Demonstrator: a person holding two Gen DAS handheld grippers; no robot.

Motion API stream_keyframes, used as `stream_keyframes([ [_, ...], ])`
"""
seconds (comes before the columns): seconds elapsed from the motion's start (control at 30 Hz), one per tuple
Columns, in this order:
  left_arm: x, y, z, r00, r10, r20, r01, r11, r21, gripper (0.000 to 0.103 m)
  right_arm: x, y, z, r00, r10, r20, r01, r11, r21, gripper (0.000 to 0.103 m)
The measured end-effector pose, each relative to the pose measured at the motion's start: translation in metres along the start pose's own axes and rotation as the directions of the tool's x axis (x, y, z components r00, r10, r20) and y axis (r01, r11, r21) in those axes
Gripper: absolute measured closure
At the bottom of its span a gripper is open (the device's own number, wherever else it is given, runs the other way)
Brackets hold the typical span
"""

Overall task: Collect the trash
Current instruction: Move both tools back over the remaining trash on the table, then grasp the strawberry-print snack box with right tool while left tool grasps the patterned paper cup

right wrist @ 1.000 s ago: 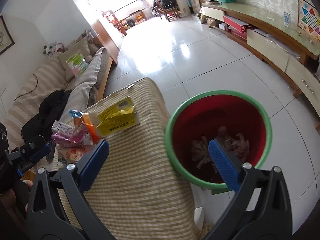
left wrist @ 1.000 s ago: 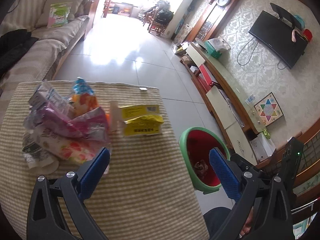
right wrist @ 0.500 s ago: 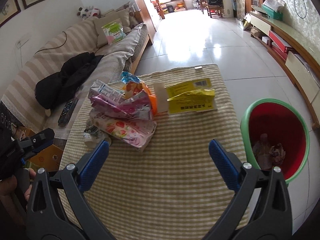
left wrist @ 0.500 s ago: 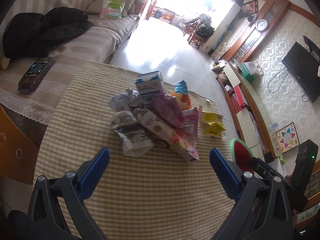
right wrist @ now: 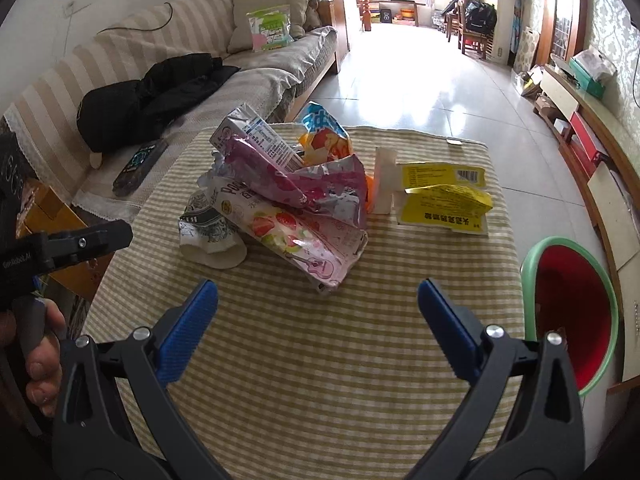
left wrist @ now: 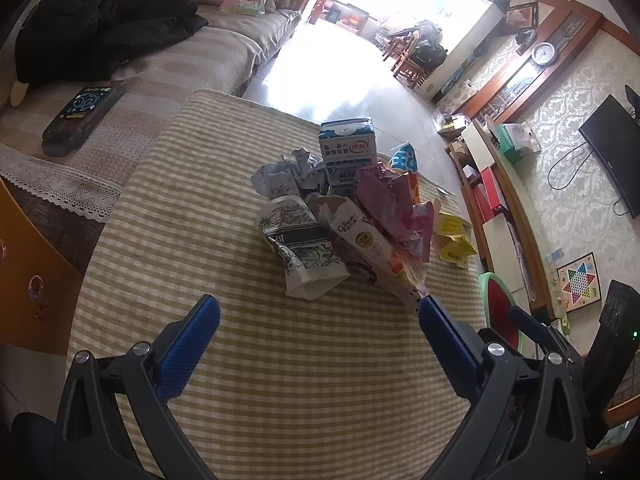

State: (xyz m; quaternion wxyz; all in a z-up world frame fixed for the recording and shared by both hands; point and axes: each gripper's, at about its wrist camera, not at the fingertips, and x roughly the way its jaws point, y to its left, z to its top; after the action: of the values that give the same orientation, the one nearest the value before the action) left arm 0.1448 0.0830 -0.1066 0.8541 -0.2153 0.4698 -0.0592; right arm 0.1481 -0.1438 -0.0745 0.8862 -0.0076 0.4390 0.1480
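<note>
Your right gripper (right wrist: 318, 308) is spread wide and holds nothing, hovering over the checked cloth of the counter (right wrist: 320, 360); your left gripper (left wrist: 316, 320) is equally wide and empty. Just beyond the right one lies the trash pile: a strawberry snack bag (right wrist: 296, 236) nearest, a pink wrapper (right wrist: 304, 188) on top of it, a crushed paper cup (right wrist: 208, 232) to the left, a milk carton (left wrist: 347, 156) upright at the far side. Right of the pile lies a yellow packet (right wrist: 444, 196). The red bin (right wrist: 572, 312) with a green rim stands on the floor off the counter's right edge.
</note>
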Motion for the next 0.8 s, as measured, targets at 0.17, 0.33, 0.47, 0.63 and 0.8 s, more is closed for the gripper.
stream_keyframes([
  [0.17, 0.027, 0.007, 0.007, 0.998, 0.005, -0.055, -0.008, 0.999, -0.046, 0.008, 0.023, 0.008, 0.003, 1.000, 0.005, -0.020, -0.005, 0.999, -0.043, 0.005],
  [0.33, 0.054, 0.014, 0.013, 0.995, 0.003, -0.095, -0.012, 0.996, -0.092, 0.008, 0.046, 0.015, 0.008, 0.999, -0.012, -0.037, 0.008, 0.996, -0.093, 0.007],
  [0.47, 0.071, 0.018, 0.017, 0.993, -0.001, -0.117, -0.013, 0.993, -0.118, 0.012, 0.065, 0.020, 0.013, 0.998, -0.027, -0.054, 0.020, 0.992, -0.126, 0.010],
  [0.63, 0.090, 0.024, 0.023, 0.990, 0.000, -0.141, -0.020, 0.990, -0.138, 0.017, 0.084, 0.027, 0.018, 0.996, -0.036, -0.079, 0.023, 0.987, -0.160, 0.022],
  [0.8, 0.103, 0.031, 0.027, 0.987, -0.040, -0.158, 0.009, 0.981, -0.192, 0.042, 0.099, 0.031, 0.019, 0.994, -0.023, -0.109, 0.005, 0.986, -0.166, 0.037],
])
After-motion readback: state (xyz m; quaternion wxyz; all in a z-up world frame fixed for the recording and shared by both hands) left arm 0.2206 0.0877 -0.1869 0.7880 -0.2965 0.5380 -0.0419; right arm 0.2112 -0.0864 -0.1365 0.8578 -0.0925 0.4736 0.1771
